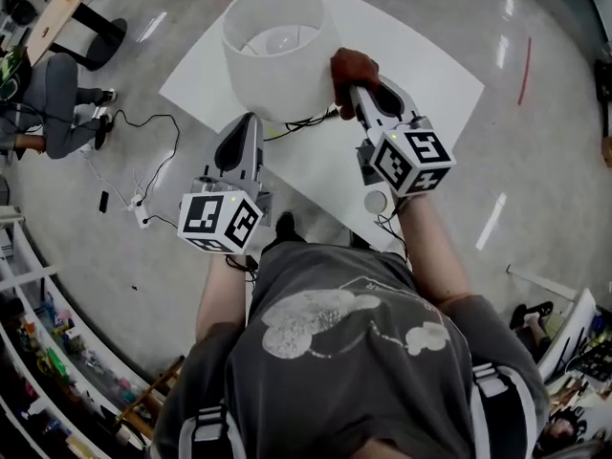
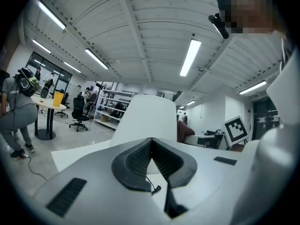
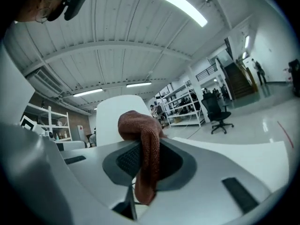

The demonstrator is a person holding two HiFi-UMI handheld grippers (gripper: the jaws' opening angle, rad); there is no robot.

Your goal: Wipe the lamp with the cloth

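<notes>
Beside the lamp [image 1: 277,46], cloth [image 3: 146,139] tight in the right hand-held gripper [image 1: 354,94].

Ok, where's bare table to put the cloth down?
The table is bare right of the cloth, out to its right corner. It is crowded on the near side of the lamp, where the cord, the left gripper and the right gripper sit.

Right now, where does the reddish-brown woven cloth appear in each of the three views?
Head view: the reddish-brown woven cloth is upper centre, at the tip of the right gripper.
Left gripper view: the cloth is small, right of centre.
Right gripper view: the cloth is central, clamped between the jaws.
Shared landmark: the white lampshade, beside the cloth in every view.
</notes>
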